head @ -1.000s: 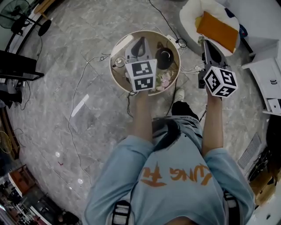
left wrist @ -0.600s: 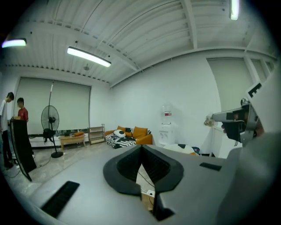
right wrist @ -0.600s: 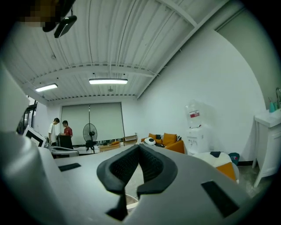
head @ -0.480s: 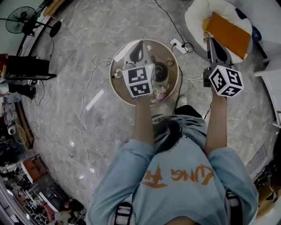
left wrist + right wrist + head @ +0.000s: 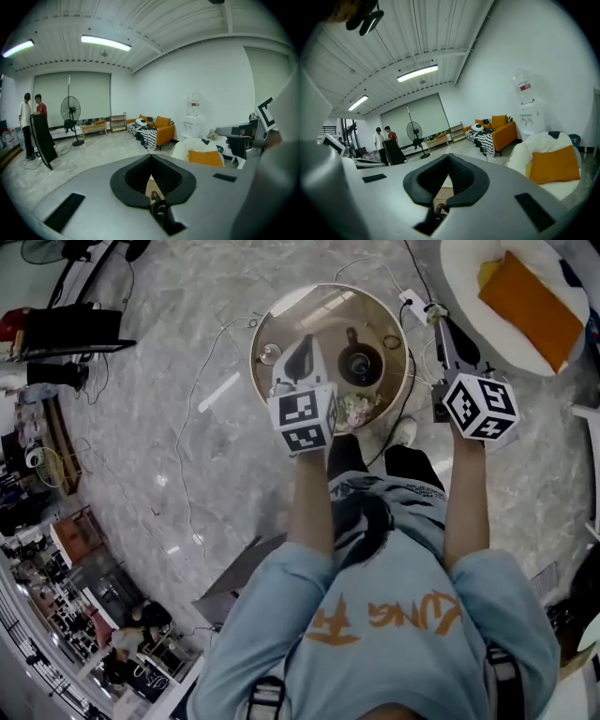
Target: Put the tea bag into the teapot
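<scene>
In the head view a round wooden table (image 5: pixel 281 310) stands ahead on the marble floor. On it sits a dark teapot (image 5: pixel 361 364). A small pale patterned packet (image 5: pixel 354 410) lies at the table's near edge; I cannot tell whether it is the tea bag. My left gripper (image 5: pixel 302 341) hovers over the table's near left part, left of the teapot. My right gripper (image 5: pixel 442 326) is held off the table's right side. In both gripper views the jaws point level into the room, tips meeting, nothing between them: left gripper (image 5: pixel 151 158), right gripper (image 5: pixel 448 157).
A white beanbag (image 5: pixel 469 268) with an orange cushion (image 5: pixel 530 296) lies at the upper right. A power strip (image 5: pixel 412 306) and cables trail on the floor by the table. A small glass item (image 5: pixel 270 354) sits on the table's left. Two people (image 5: pixel 30 122) stand by a fan (image 5: pixel 70 112).
The head view has swung, so the table sits higher in frame. My left gripper now hangs nearer the table's near edge. The right gripper stays right of the table.
</scene>
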`<state>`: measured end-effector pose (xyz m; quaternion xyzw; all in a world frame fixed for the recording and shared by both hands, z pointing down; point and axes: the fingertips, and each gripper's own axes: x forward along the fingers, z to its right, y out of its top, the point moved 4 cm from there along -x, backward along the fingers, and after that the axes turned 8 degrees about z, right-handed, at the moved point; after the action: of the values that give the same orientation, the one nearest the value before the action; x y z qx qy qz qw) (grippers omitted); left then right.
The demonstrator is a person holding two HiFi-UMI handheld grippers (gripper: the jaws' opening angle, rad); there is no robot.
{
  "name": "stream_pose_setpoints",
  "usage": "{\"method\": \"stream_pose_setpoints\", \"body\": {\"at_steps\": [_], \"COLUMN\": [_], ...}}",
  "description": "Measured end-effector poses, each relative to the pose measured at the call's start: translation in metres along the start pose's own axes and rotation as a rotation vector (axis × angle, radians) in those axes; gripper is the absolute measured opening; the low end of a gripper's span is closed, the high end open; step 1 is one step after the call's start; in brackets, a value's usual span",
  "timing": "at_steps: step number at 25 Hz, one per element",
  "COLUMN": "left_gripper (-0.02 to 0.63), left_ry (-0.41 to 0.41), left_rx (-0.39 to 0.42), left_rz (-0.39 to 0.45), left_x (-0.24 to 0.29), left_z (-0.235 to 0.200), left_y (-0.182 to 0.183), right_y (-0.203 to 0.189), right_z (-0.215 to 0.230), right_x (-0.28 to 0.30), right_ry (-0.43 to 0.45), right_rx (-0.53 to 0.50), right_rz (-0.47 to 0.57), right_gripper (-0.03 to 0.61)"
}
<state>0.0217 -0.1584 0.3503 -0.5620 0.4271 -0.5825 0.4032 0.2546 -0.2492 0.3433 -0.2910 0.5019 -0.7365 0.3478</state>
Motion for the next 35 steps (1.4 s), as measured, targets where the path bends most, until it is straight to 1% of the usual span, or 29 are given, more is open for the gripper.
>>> {"method": "stream_pose_setpoints", "body": {"at_steps": [3,6,10,14,19,23,28,35], "left_gripper": [0.025,0.025,0.025,0.025,0.025,0.025,0.025,0.025], "left_ry": [0.003,0.006,-0.026,-0.04,-0.072,-0.104,-0.123,-0.128], "left_rx": [-0.026,-0.072,-0.107,-0.145,-0.169,-0.196,-0.231,-0.264], "left_rz": [-0.025,-0.06,-0.101,-0.161,-0.227,-0.28,-0.316,-0.355], "left_x": [0.008,0.012,0.029,0.04,0.056,0.062,0.065,0.07], "left_z": [-0.014,-0.023,-0.029,-0.039,-0.048,-0.042,-0.04,-0.042], "left_y": [-0.02,-0.041,-0.064,-0.097,-0.133,-0.161,-0.181,-0.201], "right_y": [-0.022,-0.041,-0.06,-0.095,-0.136,-0.163,-0.19,-0.228], "right_z": [-0.016,-0.03,-0.039,-0.054,-0.06,-0.062,-0.062,-0.067], "right_x": [0.015,0.026,0.045,0.056,0.069,0.073,0.069,0.072], "right_ry": [0.032,0.062,0.077,0.101,0.084,0.079,0.075,0.109], "right_rx": [-0.02,-0.054,-0.1,-0.137,-0.137,-0.149,-0.169,-0.207], "right_rz": [-0.041,-0.108,-0.169,-0.25,-0.325,-0.385,-0.455,-0.553], "right_gripper": [0.012,0.012,0.012,0.013,0.012,0.012,0.012,0.014]}}
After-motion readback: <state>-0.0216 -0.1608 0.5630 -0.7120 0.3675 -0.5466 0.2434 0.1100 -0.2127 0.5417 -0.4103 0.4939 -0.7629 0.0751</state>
